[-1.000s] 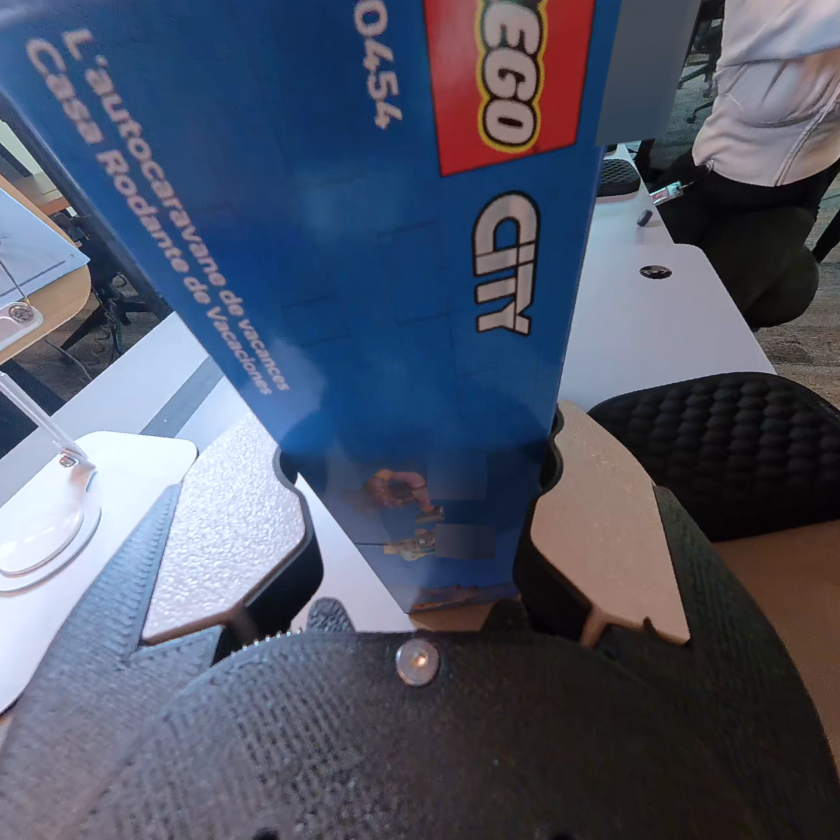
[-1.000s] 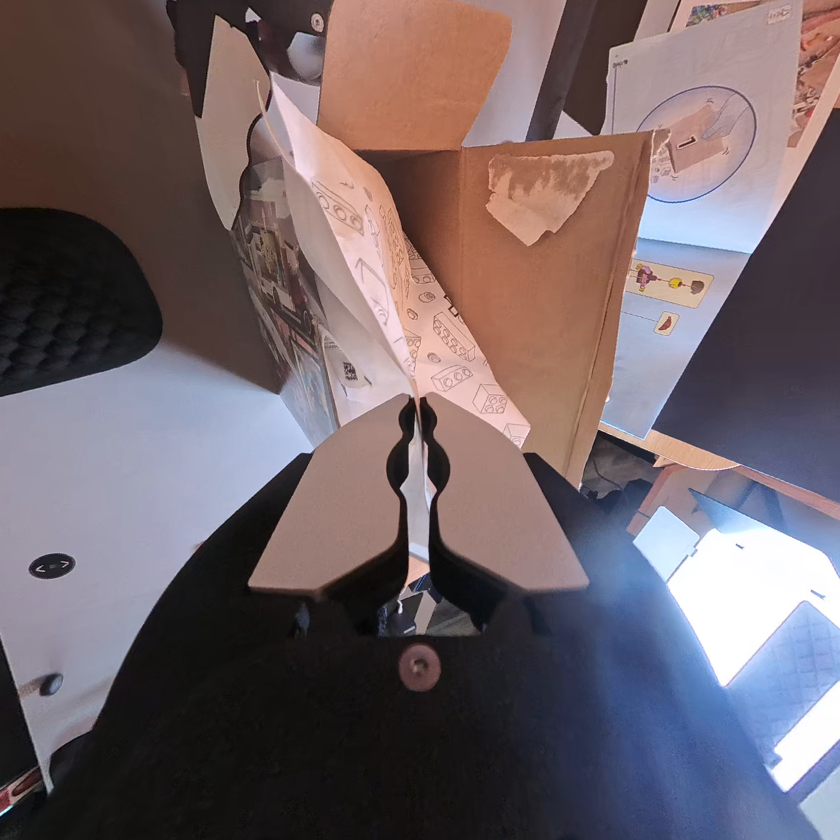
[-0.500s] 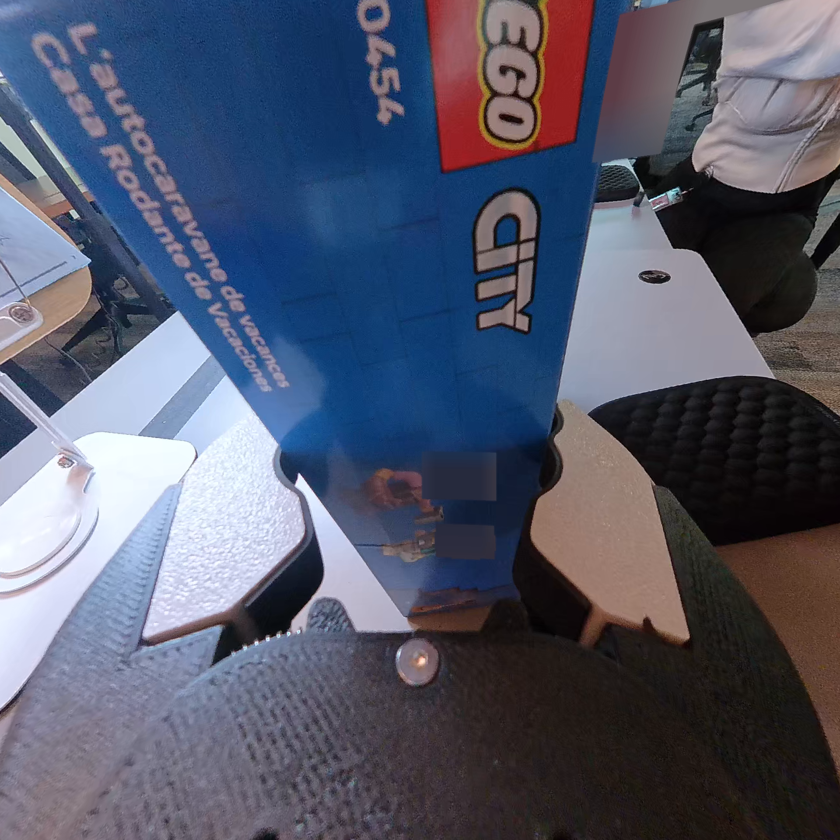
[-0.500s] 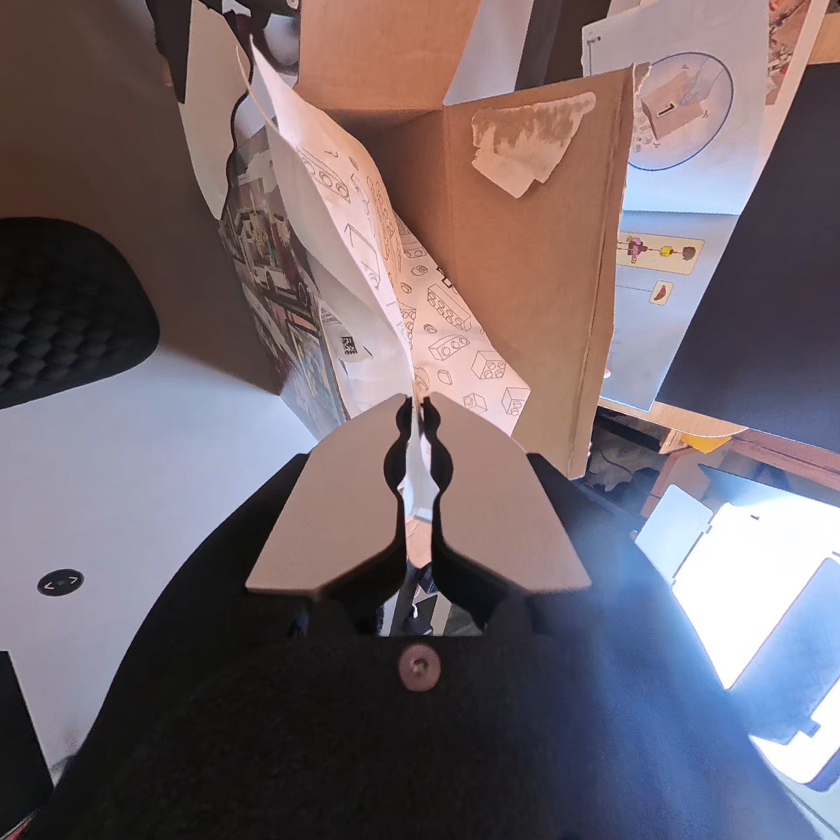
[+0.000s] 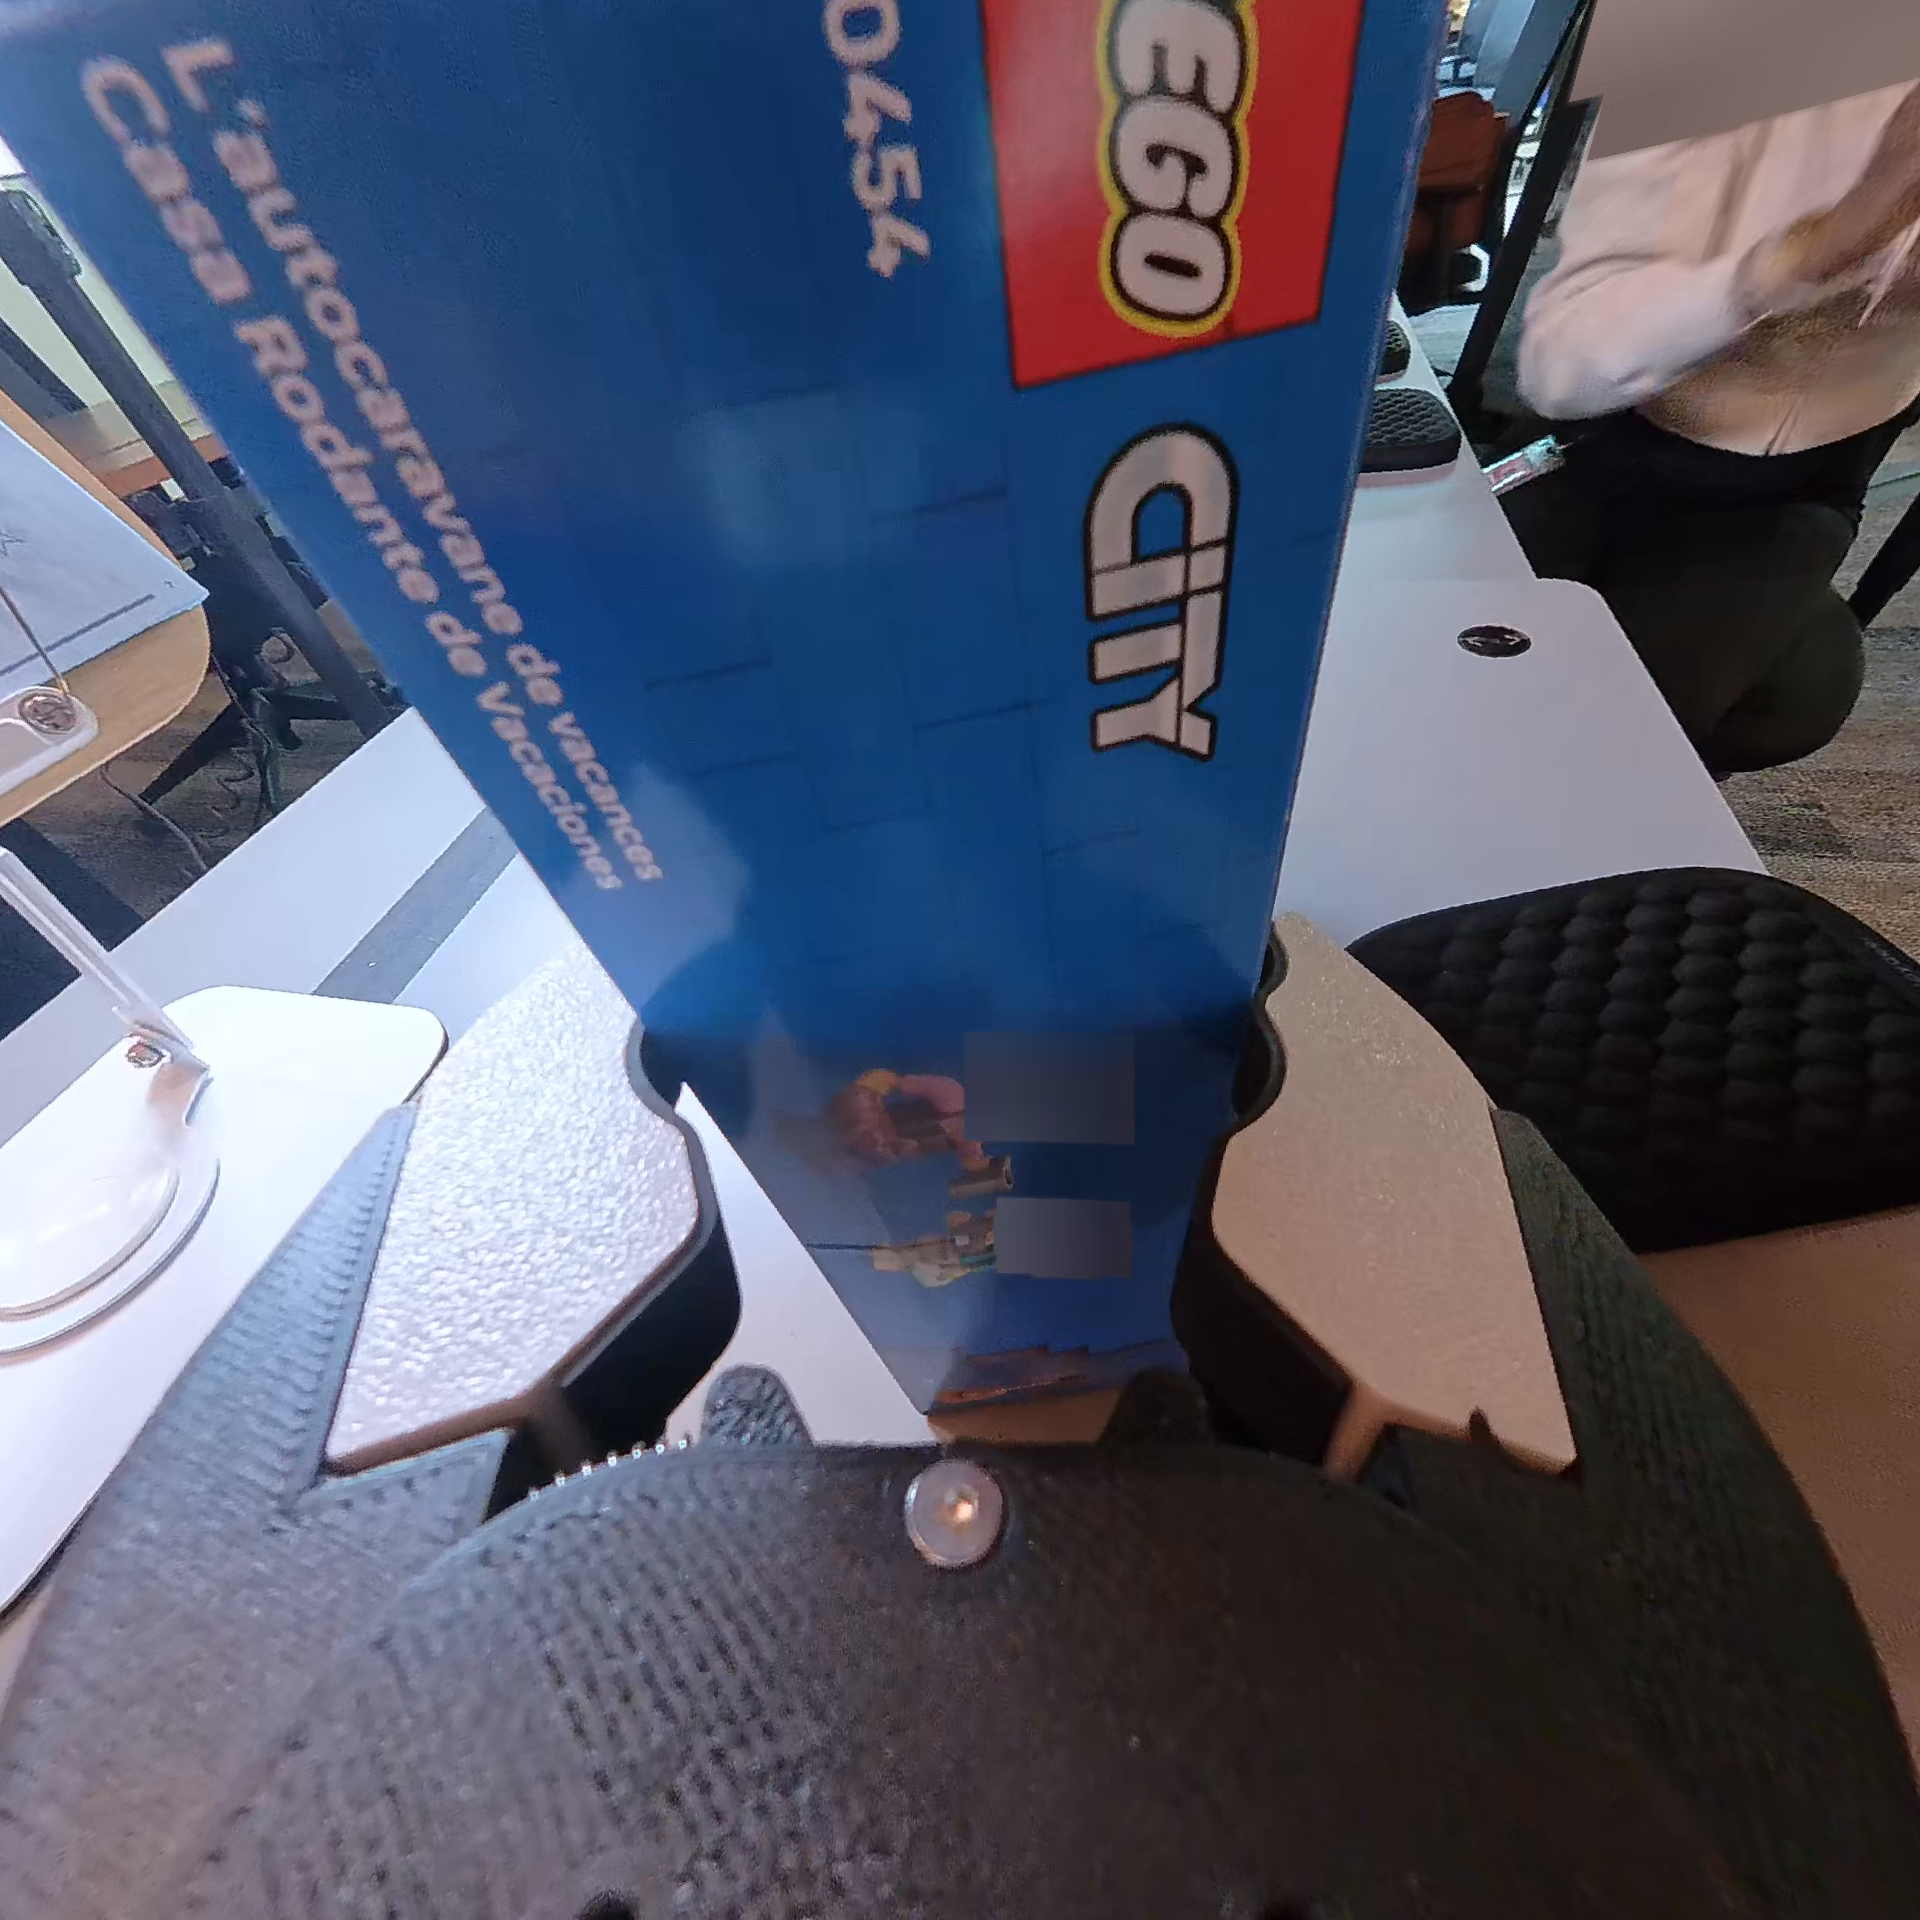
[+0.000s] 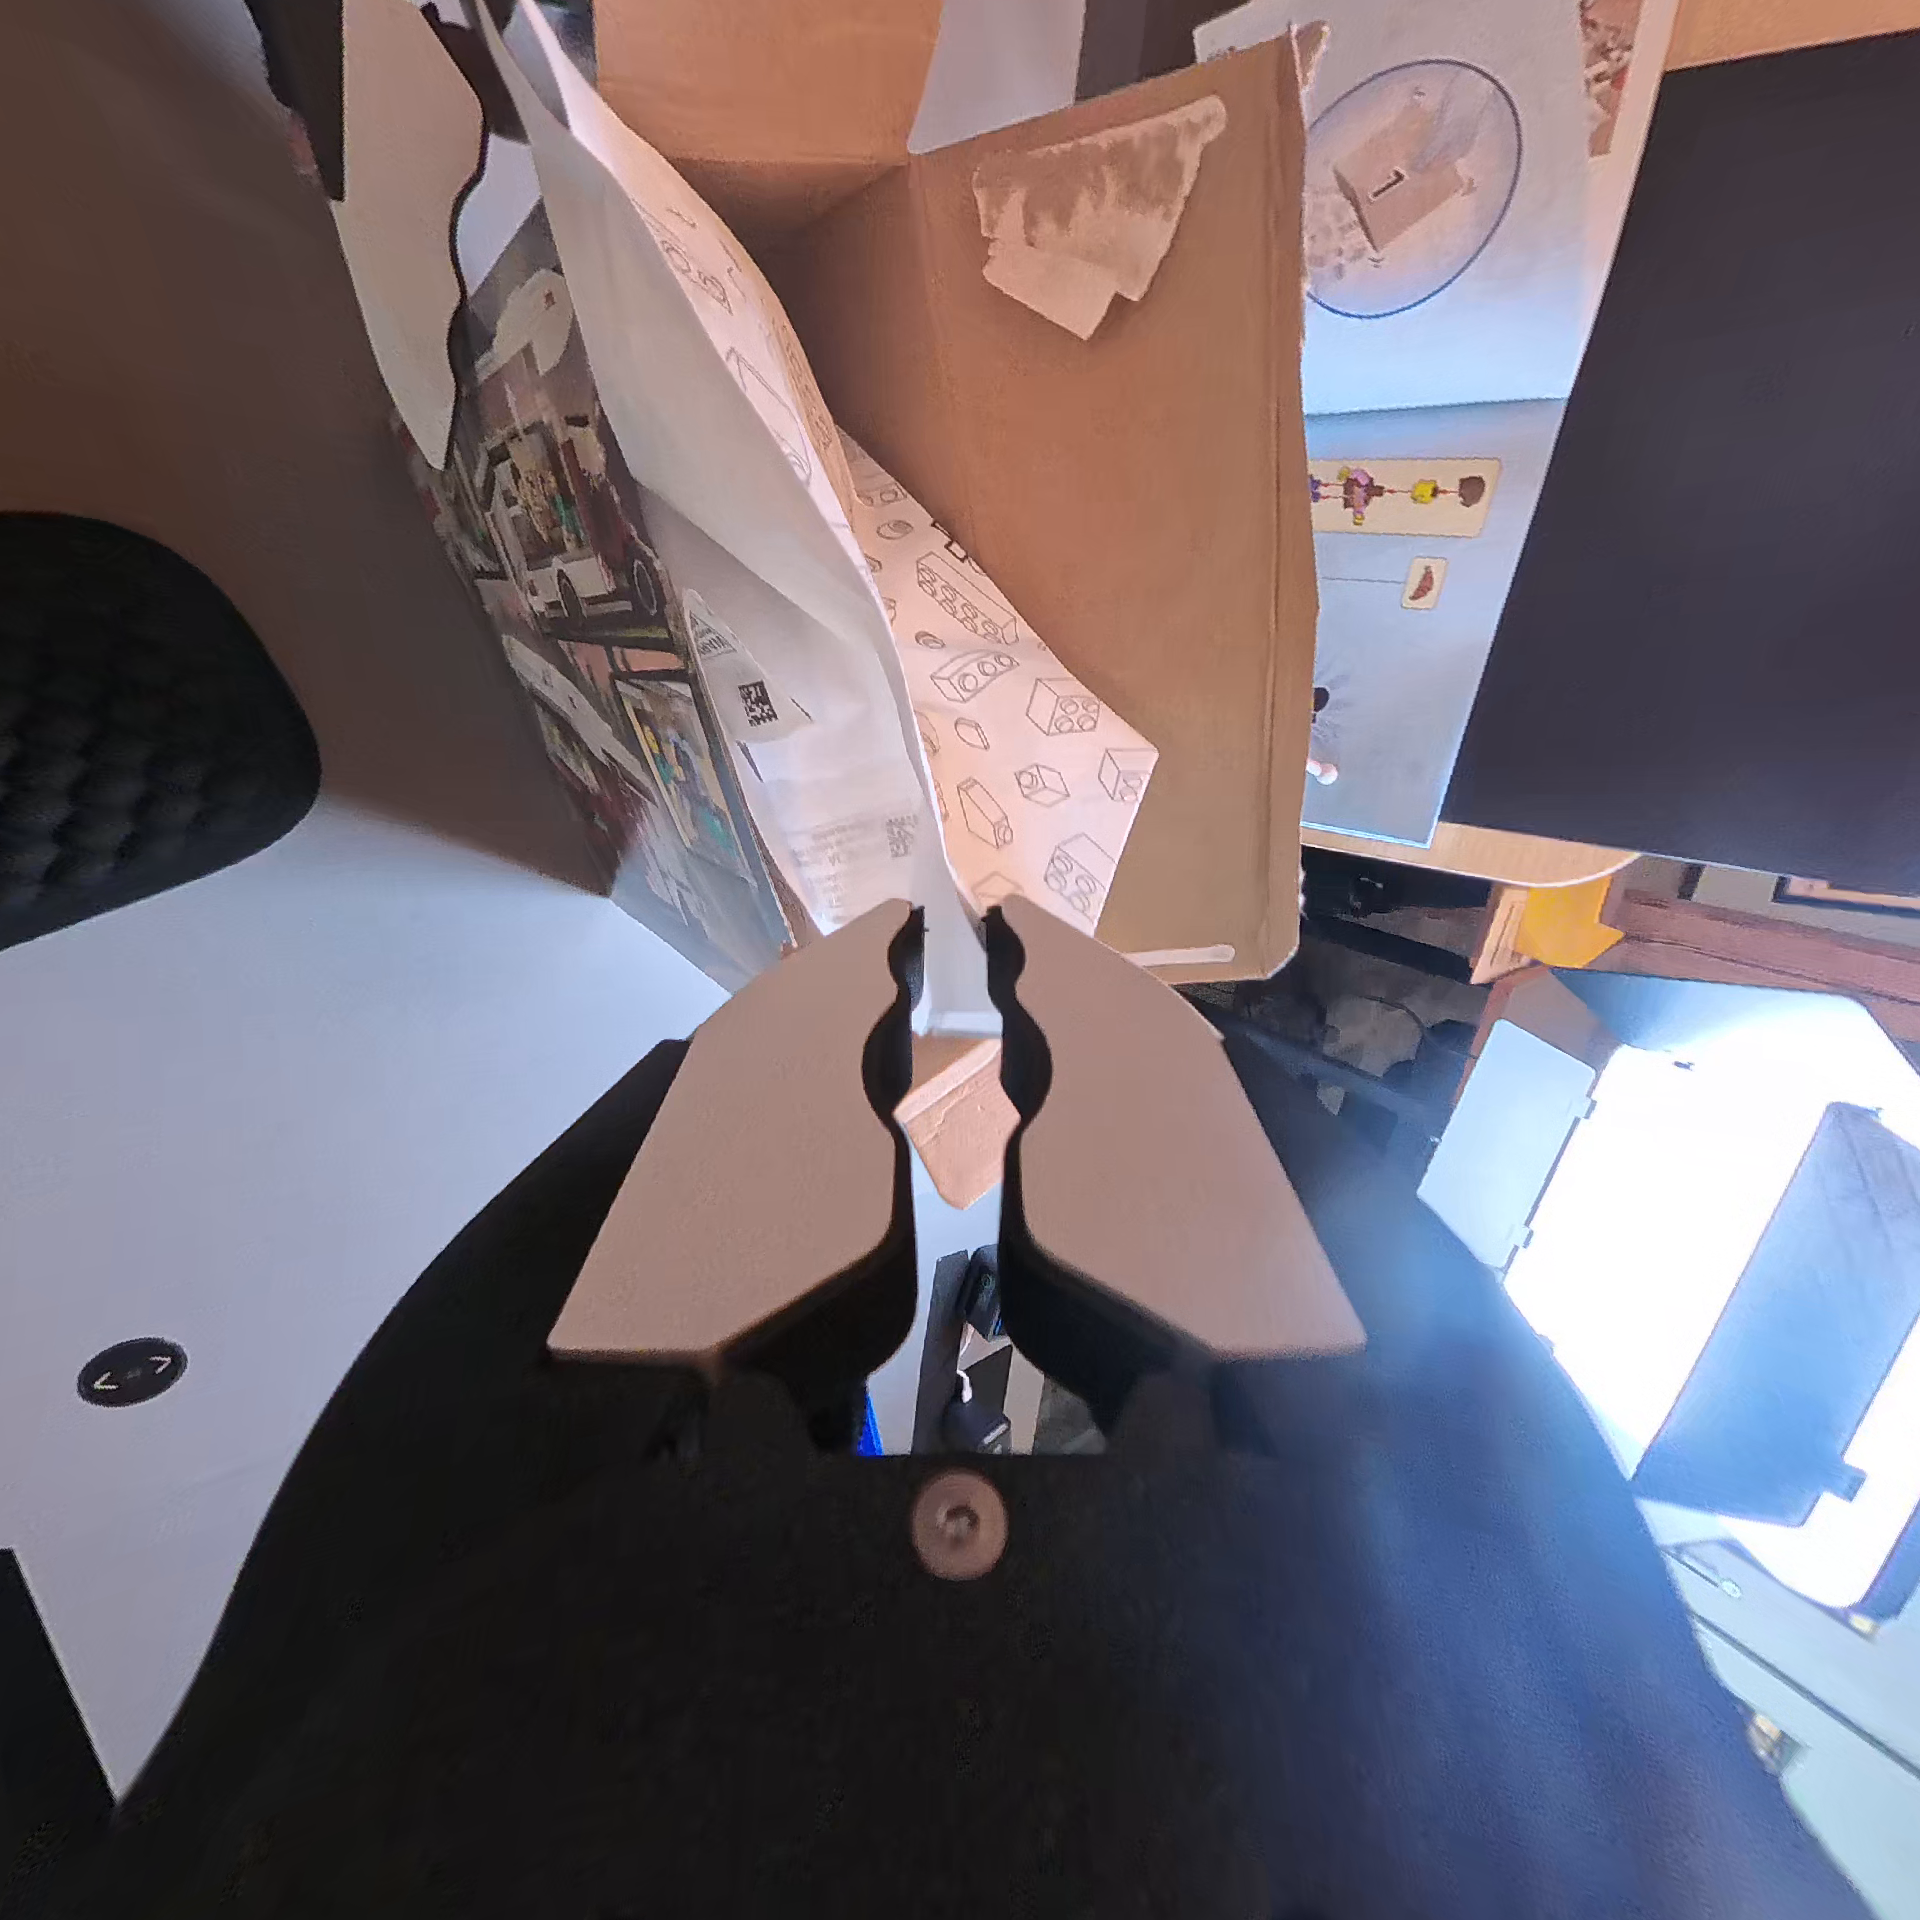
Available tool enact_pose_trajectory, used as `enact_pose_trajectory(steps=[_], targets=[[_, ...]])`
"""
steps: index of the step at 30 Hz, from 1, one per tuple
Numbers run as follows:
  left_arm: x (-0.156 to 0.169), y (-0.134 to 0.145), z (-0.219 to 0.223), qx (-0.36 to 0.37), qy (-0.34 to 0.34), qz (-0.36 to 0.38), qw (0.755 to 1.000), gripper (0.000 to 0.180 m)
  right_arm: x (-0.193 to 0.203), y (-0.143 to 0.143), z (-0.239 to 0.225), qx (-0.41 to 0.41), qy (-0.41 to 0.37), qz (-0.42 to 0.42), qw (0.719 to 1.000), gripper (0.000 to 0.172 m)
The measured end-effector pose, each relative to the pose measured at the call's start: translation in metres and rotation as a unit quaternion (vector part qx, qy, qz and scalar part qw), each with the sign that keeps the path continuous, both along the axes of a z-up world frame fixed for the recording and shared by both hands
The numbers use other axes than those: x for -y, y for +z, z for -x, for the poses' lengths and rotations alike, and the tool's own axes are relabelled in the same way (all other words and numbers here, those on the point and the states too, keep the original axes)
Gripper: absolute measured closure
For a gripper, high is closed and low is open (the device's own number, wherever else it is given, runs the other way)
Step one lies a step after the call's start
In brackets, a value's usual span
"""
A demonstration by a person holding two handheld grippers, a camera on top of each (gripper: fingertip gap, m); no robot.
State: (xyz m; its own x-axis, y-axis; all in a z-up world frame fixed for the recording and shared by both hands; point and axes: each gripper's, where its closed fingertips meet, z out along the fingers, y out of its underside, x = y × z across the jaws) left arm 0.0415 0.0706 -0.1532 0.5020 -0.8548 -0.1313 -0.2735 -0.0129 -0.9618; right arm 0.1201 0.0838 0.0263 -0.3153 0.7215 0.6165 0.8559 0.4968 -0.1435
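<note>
Two grippers work on one blue box (image 5: 883,623). The left gripper (image 5: 951,997) has its jaws spread wide and clamped on the box's narrow sides, the right pad (image 5: 1262,1039) hard against the box edge and the left pad (image 5: 649,1049) at the opposite edge, so the box is held across its width. The box stands with its long axis running away from the left gripper and upward, tilted a little to the left, its printed blue face turned toward that camera and its lower corner down near the gripper's body. Seen from the right gripper (image 6: 951,920), the open end of the box points toward it: brown flaps (image 6: 1091,520) are folded out and a white paper bag (image 6: 831,623) printed with brick outlines sticks out of the opening toward the jaws. The right jaws stand slightly parted, with the bag's lower edge between the tips; the pads do not press on it. Below lies a white worktop (image 5: 1455,790) with a black mesh pad (image 5: 1662,1049) to the right and a clear stand (image 5: 94,1195) to the left. A person (image 5: 1714,364) sits beyond the worktop.
</note>
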Motion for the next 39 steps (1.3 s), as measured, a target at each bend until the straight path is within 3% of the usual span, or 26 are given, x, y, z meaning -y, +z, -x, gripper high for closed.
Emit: enact_pose_trajectory(steps=[10,20,26,31,39], targets=[[0.002,-0.004,0.003,0.005,0.004,0.004,1.0,0.075,0.004,0.011,-0.045,-0.042,-0.04,-0.008,0.998,0.155],[0.003,-0.003,0.004,0.008,0.012,0.002,1.0,0.075,0.016,0.006,-0.093,-0.172,-0.056,0.032,0.983,0.151],[0.003,-0.003,0.005,0.014,0.019,-0.003,1.0,0.075,0.023,-0.023,-0.115,-0.26,-0.067,0.046,0.962,0.15],[0.003,0.0,0.005,0.017,0.024,-0.007,1.0,0.075,0.034,-0.066,-0.126,-0.343,-0.072,0.08,0.933,0.15],[0.004,0.004,0.003,0.021,0.037,-0.013,0.999,0.075,0.046,-0.116,-0.097,-0.462,-0.035,0.142,0.875,0.15]])
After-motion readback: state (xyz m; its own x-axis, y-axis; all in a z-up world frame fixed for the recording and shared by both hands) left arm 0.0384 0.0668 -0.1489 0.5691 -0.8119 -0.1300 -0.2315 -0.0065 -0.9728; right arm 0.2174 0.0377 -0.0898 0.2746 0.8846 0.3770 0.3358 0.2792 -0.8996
